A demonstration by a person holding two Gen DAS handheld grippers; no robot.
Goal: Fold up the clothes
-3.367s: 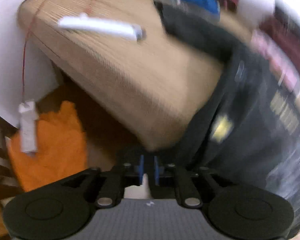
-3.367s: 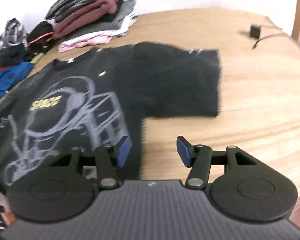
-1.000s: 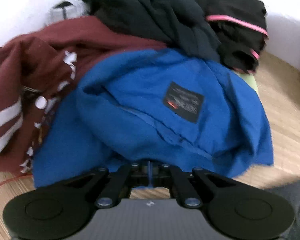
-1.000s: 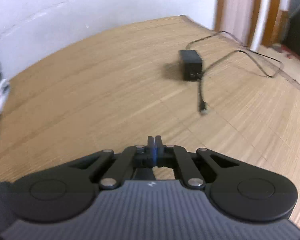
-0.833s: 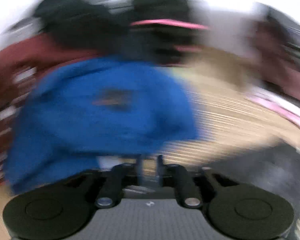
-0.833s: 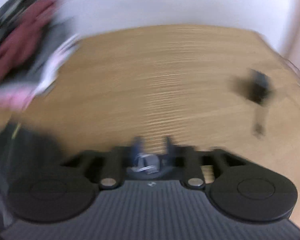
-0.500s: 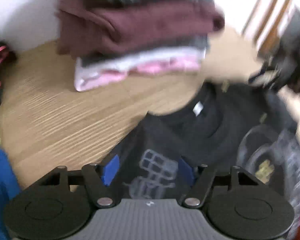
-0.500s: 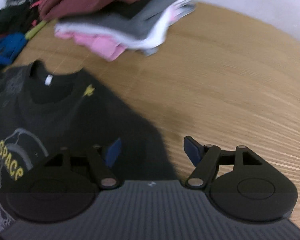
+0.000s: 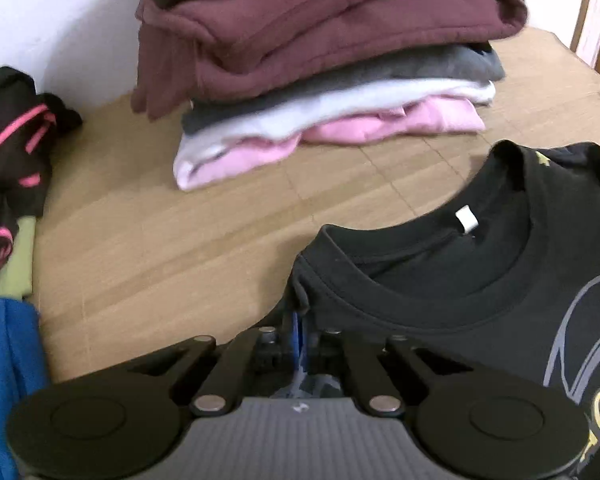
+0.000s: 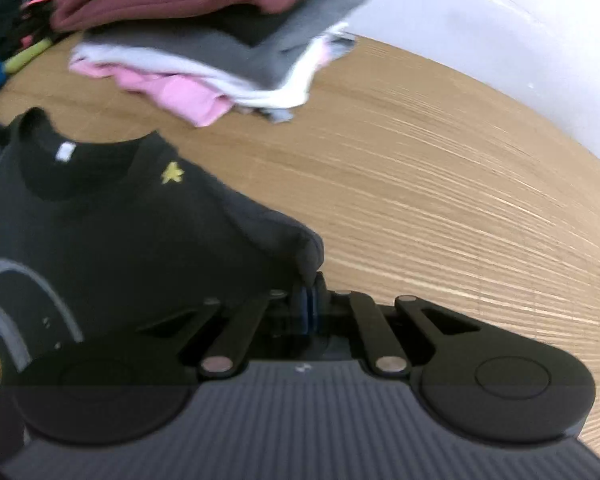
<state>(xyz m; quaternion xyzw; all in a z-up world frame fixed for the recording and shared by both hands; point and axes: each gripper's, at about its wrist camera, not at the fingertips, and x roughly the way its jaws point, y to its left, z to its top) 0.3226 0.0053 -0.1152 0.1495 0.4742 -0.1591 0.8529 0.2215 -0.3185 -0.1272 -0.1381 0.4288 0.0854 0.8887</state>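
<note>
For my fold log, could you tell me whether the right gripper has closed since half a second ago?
Yes: the right gripper has shut on the black shirt edge, near the folded stack.

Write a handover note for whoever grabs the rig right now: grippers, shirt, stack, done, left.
Left gripper: shut on the black T-shirt at the shoulder edge left of the collar.
Right gripper: shut on the same shirt's other shoulder corner.
Shirt lies print side up on the wooden table. Folded stack sits beyond the collar; unfolded heap to the left.
Done: both top corners pinched.
Left: probably bring the top down over the print, then stack it.
</note>
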